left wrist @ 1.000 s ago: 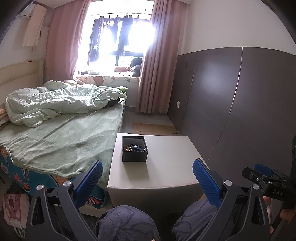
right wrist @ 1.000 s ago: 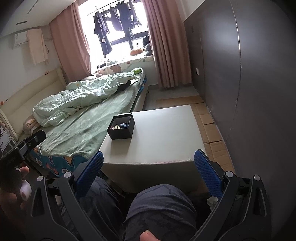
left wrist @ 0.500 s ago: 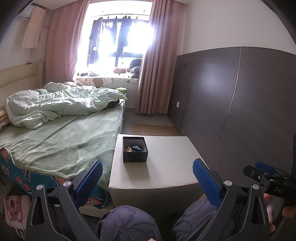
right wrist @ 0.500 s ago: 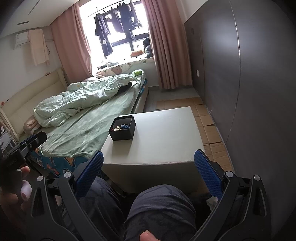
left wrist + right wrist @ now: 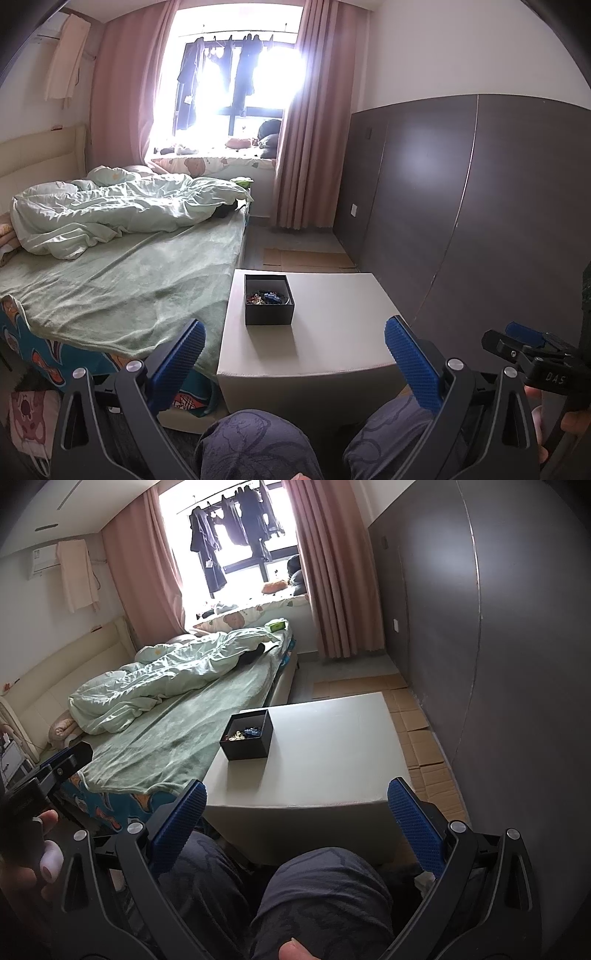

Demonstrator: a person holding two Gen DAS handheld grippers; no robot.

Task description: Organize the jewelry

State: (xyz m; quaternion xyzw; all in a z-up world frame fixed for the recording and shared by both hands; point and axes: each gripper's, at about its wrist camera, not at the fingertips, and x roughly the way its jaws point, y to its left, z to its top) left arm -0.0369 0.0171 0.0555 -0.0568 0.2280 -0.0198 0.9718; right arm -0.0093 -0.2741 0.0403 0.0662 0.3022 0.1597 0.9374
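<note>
A small black open box (image 5: 269,303) (image 5: 246,737) holding a tangle of jewelry (image 5: 266,297) (image 5: 245,733) sits near the left edge of a low white table (image 5: 332,332) (image 5: 325,753). My left gripper (image 5: 295,345) hangs open well short of the table, above the person's knees, with nothing between its blue pads. My right gripper (image 5: 297,816) is also open and empty, held back from the table's near edge. Each gripper shows at the side of the other's view, held in a hand.
A bed (image 5: 122,273) with a green blanket and a rumpled duvet runs along the table's left side. A dark panelled wall (image 5: 480,206) stands to the right. Flattened cardboard (image 5: 417,731) covers the floor beyond the table. The person's knees (image 5: 325,893) fill the foreground.
Both views have shifted only slightly; the box and table stay where they were. Both grippers remain open and empty.
</note>
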